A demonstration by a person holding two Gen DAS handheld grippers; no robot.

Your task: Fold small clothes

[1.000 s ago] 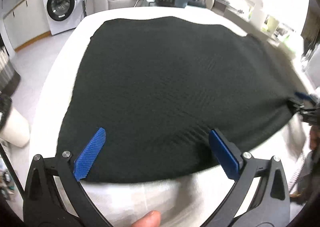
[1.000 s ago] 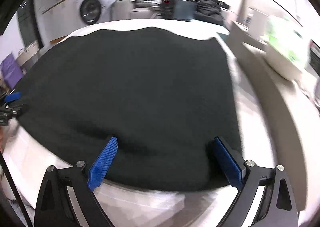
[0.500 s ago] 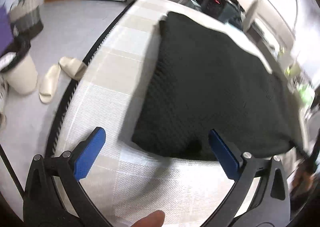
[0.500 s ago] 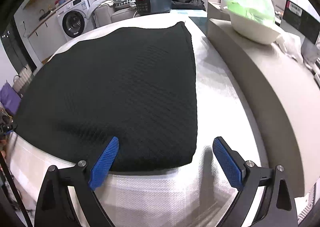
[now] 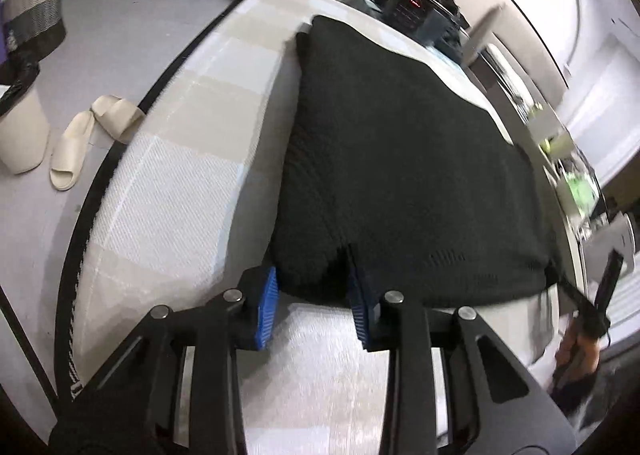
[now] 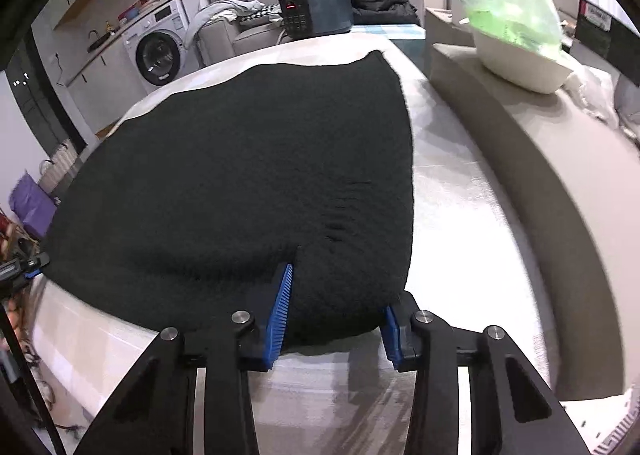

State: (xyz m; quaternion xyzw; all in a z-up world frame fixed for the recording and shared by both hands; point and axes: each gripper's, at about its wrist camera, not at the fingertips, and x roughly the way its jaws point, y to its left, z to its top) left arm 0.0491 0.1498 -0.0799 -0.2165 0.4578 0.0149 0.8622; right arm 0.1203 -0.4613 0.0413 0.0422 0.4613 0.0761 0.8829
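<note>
Two close downward views, shared garment (image 5: pixel 400 159)

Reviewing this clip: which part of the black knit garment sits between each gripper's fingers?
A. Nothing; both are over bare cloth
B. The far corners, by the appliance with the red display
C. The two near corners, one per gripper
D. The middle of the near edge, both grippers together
C: the left gripper is closing on the near left corner of the black knit garment, and the right gripper on its near right corner.
</note>
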